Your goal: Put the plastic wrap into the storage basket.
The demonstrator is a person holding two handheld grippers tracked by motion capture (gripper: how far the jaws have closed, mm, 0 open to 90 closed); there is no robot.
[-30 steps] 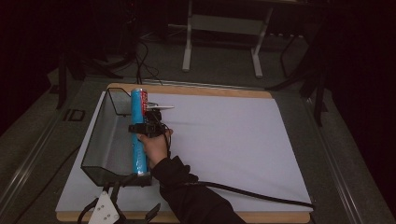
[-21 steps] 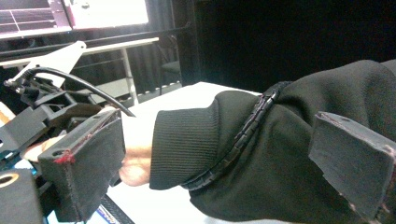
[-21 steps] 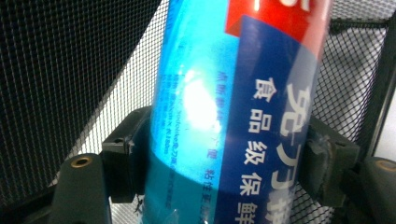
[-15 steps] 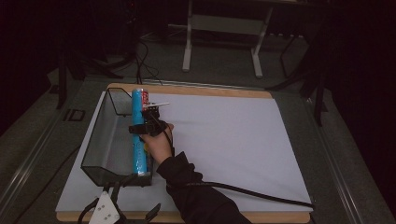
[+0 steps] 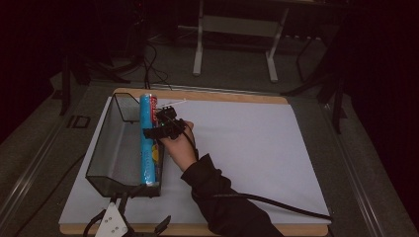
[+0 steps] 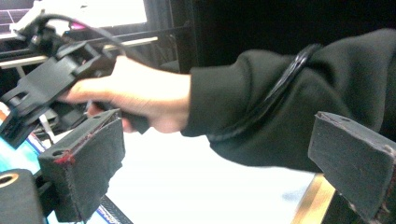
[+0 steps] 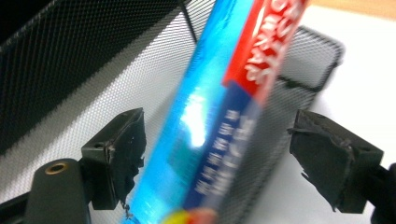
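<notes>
A long blue box with a red end (image 5: 147, 143) leans along the right wall of a black mesh basket (image 5: 105, 148) at the left of the white mat. My right gripper (image 5: 160, 121), held in a hand, sits over the far part of the box. In the right gripper view the box (image 7: 219, 93) runs between the open jaws of that gripper (image 7: 224, 140), and the mesh wall (image 7: 84, 56) lies behind it. My left gripper (image 5: 143, 212) lies at the near table edge by the basket's corner. It (image 6: 219, 154) stands open with nothing between its jaws.
A white mat (image 5: 247, 148) covers the wooden table (image 5: 222, 95). The right gripper's cable (image 5: 276, 202) trails across the mat's near right. A dark sleeve (image 6: 299, 102) and hand cross the left gripper view. Metal stand legs (image 5: 197, 49) rise beyond the table.
The hand with my right gripper has moved along the blue box toward the basket's far end. The box, the basket and my left gripper have stayed put.
</notes>
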